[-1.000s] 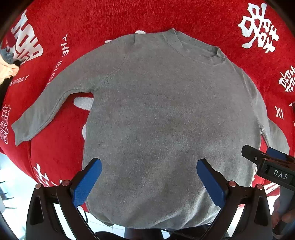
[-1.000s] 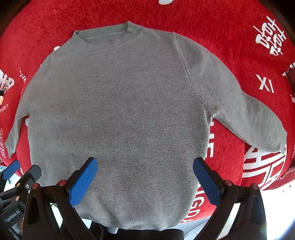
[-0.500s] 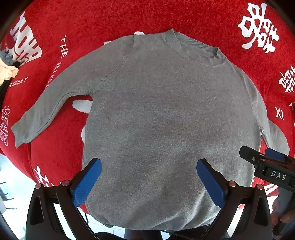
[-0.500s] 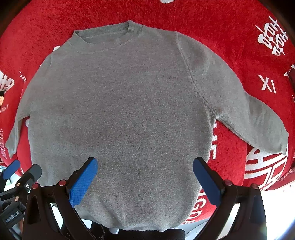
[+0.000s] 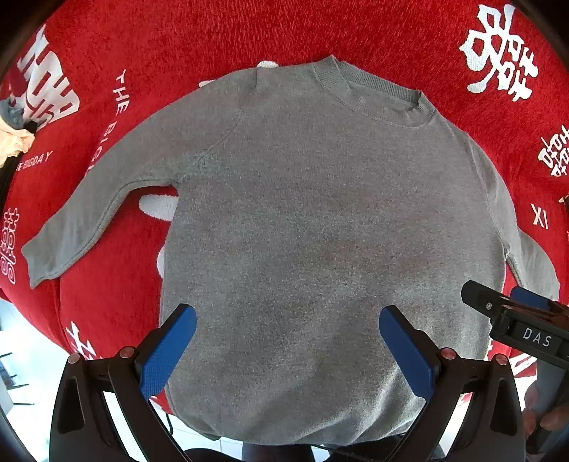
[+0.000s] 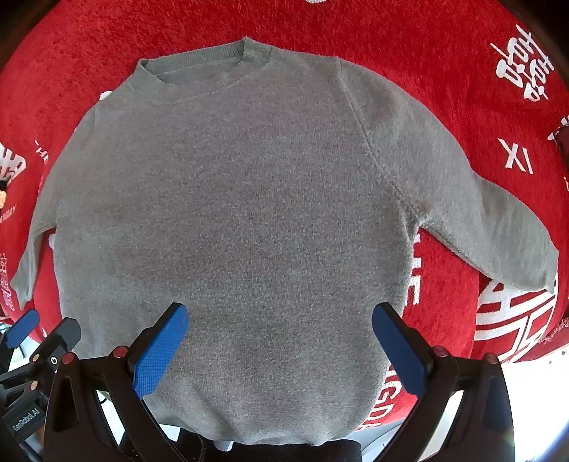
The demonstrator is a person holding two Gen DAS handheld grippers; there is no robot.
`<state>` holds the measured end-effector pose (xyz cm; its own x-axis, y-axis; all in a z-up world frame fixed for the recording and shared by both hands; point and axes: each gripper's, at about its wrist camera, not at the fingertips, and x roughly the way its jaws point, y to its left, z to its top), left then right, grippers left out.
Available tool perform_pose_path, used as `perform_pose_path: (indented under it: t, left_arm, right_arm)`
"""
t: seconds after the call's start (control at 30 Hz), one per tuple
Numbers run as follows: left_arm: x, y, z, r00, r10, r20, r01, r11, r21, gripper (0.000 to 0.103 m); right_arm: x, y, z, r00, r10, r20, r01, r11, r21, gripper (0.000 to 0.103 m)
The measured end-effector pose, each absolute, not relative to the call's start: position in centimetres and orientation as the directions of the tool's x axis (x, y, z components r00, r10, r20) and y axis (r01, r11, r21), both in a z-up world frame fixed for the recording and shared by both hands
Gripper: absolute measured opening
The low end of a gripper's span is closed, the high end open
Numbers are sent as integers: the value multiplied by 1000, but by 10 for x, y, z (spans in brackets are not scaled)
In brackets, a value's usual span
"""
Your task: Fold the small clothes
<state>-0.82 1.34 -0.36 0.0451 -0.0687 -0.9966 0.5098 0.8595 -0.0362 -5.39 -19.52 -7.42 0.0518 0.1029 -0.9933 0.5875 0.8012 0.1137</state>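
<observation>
Hovering wide and empty, left claw (image 5: 287,346) and right claw (image 6: 281,343) face the flat grey sweater (image 5: 320,231) on the red cloth (image 5: 249,32); probably best, pinch the nine o'clock sleeve (image 5: 71,227) cuff first.

both wrist views overhead, sharing sweater (image 5: 320,231)

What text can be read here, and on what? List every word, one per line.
"THE BIG…" on the red cloth; rest hidden by the grey sweater.
"…E BIGDAY" on the cloth, left edge.
"XI" on the cloth.
"DAS" on the right gripper.
"GenRobot.AI" on the left gripper.
White Chinese-style characters on the cloth: not legible to me.
</observation>
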Motion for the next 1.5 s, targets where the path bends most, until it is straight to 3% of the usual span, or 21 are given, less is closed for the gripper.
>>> perform_pose_path:
  t: [0.8,1.5]
  left_arm:
    - [6,32,-15,37,-47,-998,475,880,-24,103]
    - [6,41,-6,41,-102,-994,497,865,-68,103]
  right_arm:
    - [-36,-172,-80,64,107,-992,595,794,124,103]
    - [-54,-134,-52,100,63,-993,578,809,110,103]
